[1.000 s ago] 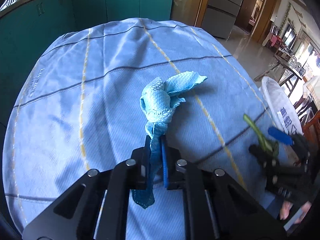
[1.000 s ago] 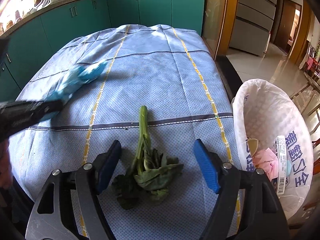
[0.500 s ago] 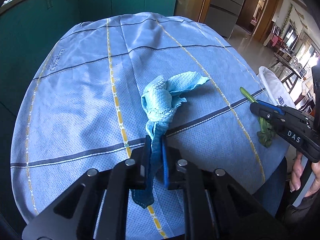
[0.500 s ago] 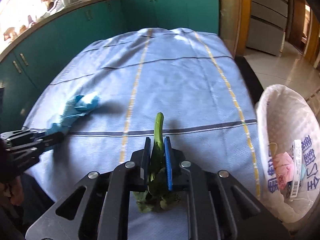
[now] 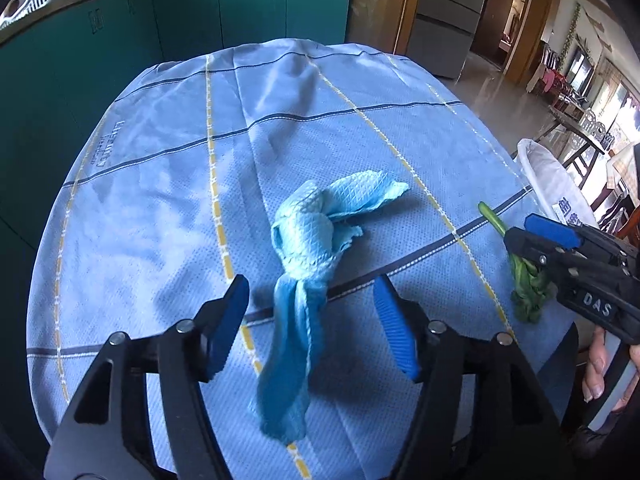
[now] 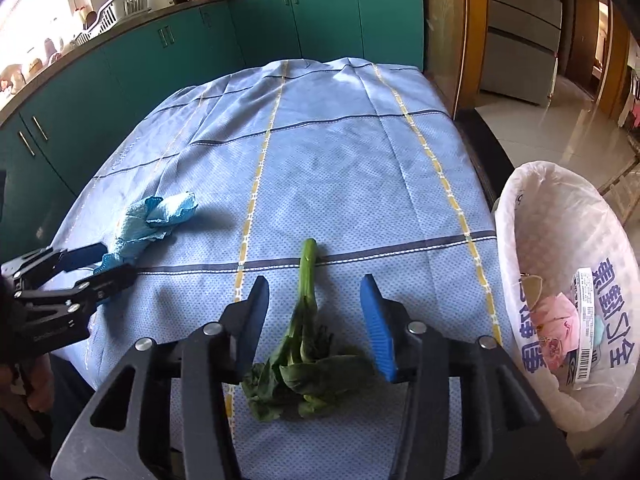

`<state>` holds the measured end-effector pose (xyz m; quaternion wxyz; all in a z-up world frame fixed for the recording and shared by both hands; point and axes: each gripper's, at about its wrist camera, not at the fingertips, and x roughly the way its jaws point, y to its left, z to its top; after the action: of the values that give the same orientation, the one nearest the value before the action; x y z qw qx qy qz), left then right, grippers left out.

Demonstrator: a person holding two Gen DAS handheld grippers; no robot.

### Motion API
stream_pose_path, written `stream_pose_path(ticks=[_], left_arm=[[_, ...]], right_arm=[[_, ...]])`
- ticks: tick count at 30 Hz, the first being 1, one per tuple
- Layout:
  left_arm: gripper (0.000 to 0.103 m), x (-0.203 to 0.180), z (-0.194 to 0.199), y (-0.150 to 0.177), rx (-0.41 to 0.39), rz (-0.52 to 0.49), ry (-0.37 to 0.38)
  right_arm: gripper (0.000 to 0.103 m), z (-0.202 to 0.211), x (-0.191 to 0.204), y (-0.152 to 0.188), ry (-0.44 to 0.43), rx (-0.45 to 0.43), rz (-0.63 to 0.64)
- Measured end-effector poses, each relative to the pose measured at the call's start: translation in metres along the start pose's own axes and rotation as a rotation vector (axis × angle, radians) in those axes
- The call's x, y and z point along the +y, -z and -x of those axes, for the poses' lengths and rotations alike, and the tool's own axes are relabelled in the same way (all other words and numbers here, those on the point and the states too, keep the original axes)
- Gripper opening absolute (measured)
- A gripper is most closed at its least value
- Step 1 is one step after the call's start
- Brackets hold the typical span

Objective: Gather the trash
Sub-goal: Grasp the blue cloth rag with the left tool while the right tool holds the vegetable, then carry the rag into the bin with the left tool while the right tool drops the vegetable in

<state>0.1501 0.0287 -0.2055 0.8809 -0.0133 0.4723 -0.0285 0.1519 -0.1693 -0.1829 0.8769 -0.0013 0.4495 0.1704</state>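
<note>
A crumpled light-blue cloth lies on the blue tablecloth; its tail runs between the open fingers of my left gripper. It also shows in the right wrist view. A wilted green vegetable stalk lies on the cloth between the open fingers of my right gripper; it also shows in the left wrist view. A bin lined with a white bag stands right of the table and holds pink and paper trash.
Teal kitchen cabinets run behind and left of the table. The table's right edge borders a tiled floor. Chairs and furniture stand beyond the bin.
Both grippers were shut half a second ago, the left on the blue cloth and the right on the vegetable; both have opened and the items rest on the table.
</note>
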Motion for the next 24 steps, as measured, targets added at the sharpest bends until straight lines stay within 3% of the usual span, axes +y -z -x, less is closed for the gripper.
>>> stream_pose_path(ticks=[3,4,9,19,24], left_arm=[[0.061,-0.004,-0.007,-0.005,0.015,0.0,0.005],[0.051,-0.005,-0.01,-0.005,0.026,0.007,0.013],[0.024,-0.003,-0.01,-0.003,0.008,0.007,-0.01],[0.022,0.007,0.001,0.003,-0.018,0.059,0.016],[0.022,0.004,0.008,0.003,-0.027,0.055,0.011]], right_arm=[[0.052,0.0,0.002,0.002,0.012,0.006,0.014],[0.053,0.0,0.003,0.004,0.013,0.01,0.02],[0.054,-0.005,0.005,0.013,0.014,0.035,0.032],[0.053,-0.002,0.015,0.021,0.053,0.013,0.068],[0.026,0.0,0.015,0.022,0.032,0.01,0.063]])
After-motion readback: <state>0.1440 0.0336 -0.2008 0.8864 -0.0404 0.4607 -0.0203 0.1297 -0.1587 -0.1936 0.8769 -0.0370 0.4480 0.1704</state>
